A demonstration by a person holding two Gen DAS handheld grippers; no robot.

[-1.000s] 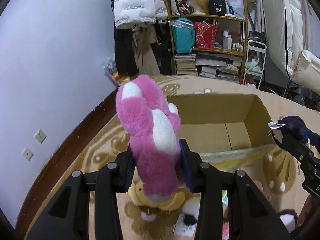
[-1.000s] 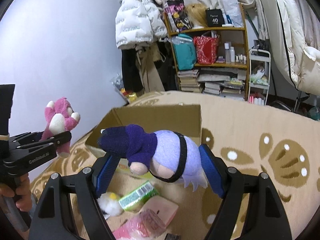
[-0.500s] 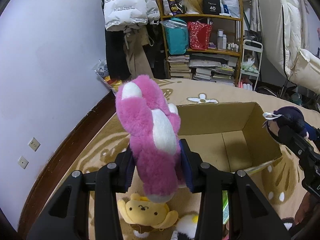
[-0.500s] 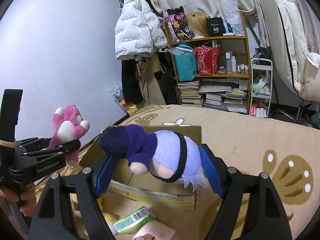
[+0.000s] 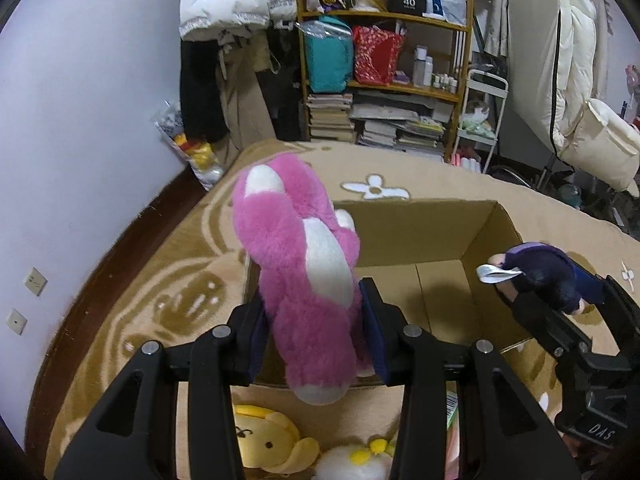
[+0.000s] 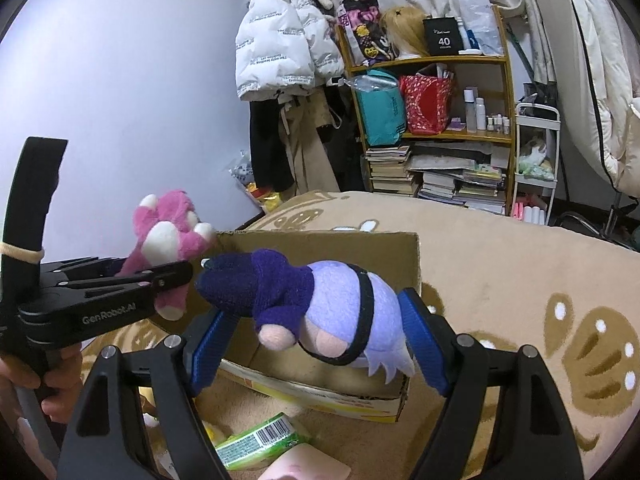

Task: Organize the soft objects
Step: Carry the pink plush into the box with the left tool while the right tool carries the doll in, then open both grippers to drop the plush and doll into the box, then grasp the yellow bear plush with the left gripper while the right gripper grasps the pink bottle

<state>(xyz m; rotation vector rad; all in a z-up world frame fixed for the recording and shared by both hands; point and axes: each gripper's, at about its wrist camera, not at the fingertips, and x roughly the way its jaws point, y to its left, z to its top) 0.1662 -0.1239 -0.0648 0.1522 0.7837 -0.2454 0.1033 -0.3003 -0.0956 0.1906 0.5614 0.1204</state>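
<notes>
Now my left gripper [image 5: 314, 320] squeezes the pink plush [image 5: 298, 276] at its waist, its body raised over the cardboard box [image 5: 420, 236] near edge for dropping in. Beside it my right gripper [image 6: 316, 340] clamps the purple doll [image 6: 320, 304] by its broad head, just short of the box.

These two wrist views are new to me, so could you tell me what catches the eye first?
First comes the pink plush toy, clamped upright in the left gripper over the near left corner of the open cardboard box. Next is the purple-and-lilac plush doll, lying sideways between the blue pads of the right gripper just in front of the box. More plush toys lie on the tan patterned rug below.
</notes>
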